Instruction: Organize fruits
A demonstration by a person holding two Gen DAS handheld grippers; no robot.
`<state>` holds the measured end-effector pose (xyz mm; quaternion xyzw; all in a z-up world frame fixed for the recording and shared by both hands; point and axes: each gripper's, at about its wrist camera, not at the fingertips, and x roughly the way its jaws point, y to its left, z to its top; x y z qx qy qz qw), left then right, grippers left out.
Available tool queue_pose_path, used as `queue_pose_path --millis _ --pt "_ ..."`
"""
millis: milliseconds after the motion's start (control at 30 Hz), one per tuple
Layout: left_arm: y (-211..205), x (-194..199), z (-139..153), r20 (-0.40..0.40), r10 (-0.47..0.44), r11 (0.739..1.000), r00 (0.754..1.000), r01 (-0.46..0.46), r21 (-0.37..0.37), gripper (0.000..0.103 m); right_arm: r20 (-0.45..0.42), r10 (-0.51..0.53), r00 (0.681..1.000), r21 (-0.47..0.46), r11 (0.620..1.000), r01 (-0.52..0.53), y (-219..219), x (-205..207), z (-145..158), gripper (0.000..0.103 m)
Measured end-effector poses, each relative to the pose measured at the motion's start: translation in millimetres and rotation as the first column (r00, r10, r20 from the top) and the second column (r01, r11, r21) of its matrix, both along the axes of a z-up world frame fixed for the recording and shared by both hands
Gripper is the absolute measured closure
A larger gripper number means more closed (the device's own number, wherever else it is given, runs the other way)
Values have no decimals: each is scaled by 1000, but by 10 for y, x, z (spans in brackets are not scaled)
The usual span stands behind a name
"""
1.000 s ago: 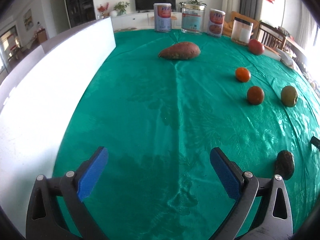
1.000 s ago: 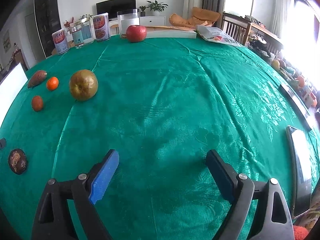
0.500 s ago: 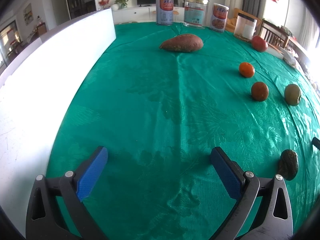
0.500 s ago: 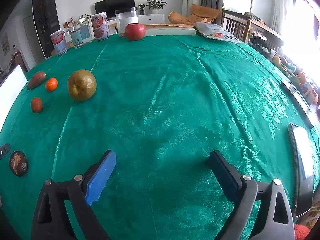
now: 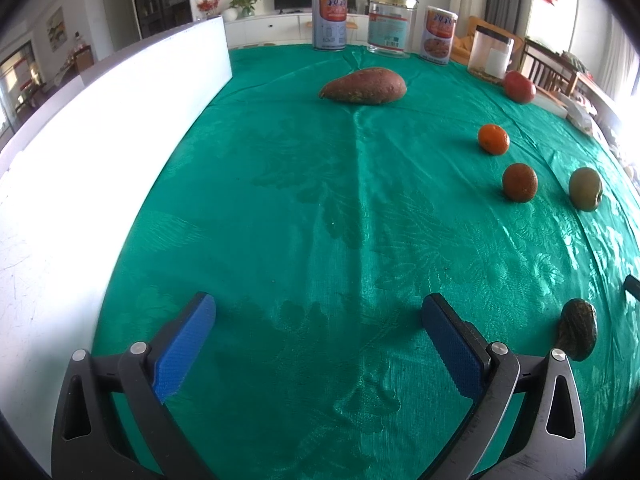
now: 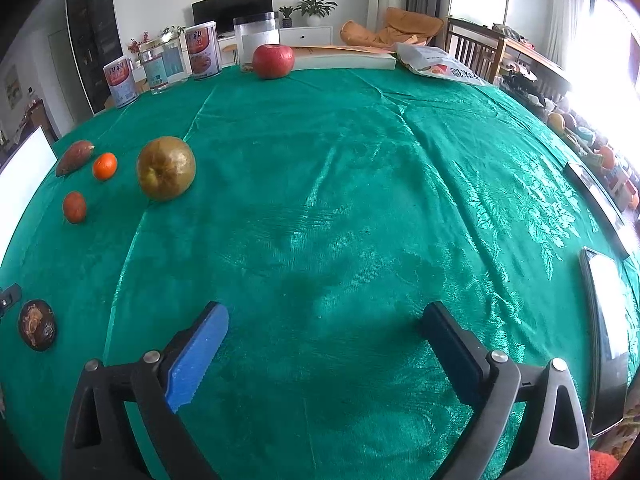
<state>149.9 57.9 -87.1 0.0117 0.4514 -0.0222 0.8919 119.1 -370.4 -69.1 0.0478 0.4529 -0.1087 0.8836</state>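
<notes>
Green tablecloth (image 5: 320,200), clear lidded jar (image 5: 389,24), contents unclear

The sweet potato (image 5: 364,86) lies behind the mandarin (image 5: 493,139), the apple (image 5: 519,86) farther right.

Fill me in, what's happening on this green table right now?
Fruit sorting that has not started any pick yet. The left tongs and right tongs both hang open and empty above the green tablecloth. The produce lies scattered and untouched: a sweet potato, a tangerine, a darker orange fruit, a brownish pear, a red apple near the far edge, and a dark wrinkled fruit just right of the left tongs.
</notes>
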Motion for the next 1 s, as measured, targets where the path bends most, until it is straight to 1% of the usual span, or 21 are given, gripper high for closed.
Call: queue_pose_path --millis 1000 --pt "0 -3 3 0 1 1000 1000 -1 1 0 -4 10 1000 2 1000 -10 43 12 -24 2"
